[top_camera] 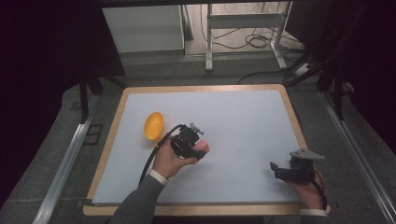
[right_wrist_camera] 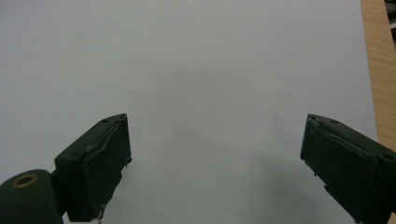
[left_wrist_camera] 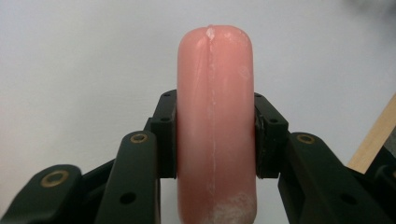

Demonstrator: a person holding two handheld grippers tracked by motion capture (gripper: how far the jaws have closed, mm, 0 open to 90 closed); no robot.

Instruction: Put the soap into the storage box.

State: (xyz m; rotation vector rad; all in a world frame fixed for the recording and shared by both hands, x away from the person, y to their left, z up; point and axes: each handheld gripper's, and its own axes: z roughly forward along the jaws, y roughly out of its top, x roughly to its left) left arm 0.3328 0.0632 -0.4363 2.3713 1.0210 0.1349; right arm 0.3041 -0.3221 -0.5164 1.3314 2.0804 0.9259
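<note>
A pink rounded piece, like a sausage [left_wrist_camera: 215,121], stands upright between the jaws of my left gripper [left_wrist_camera: 215,135], which is shut on it. From the high view the left gripper [top_camera: 198,148] hovers over the middle of the white mat with the pink piece [top_camera: 202,146] at its tip. An orange oval object [top_camera: 153,125] lies on the mat to the left of that hand. My right gripper [top_camera: 275,170] rests near the mat's front right, open, with nothing between its jaws [right_wrist_camera: 215,158].
The white mat [top_camera: 243,121] covers a wooden-edged table [top_camera: 293,112]. Beyond the far edge are a metal desk frame [top_camera: 208,42] and cables [top_camera: 257,39] on the floor. Dark curtains hang at both sides.
</note>
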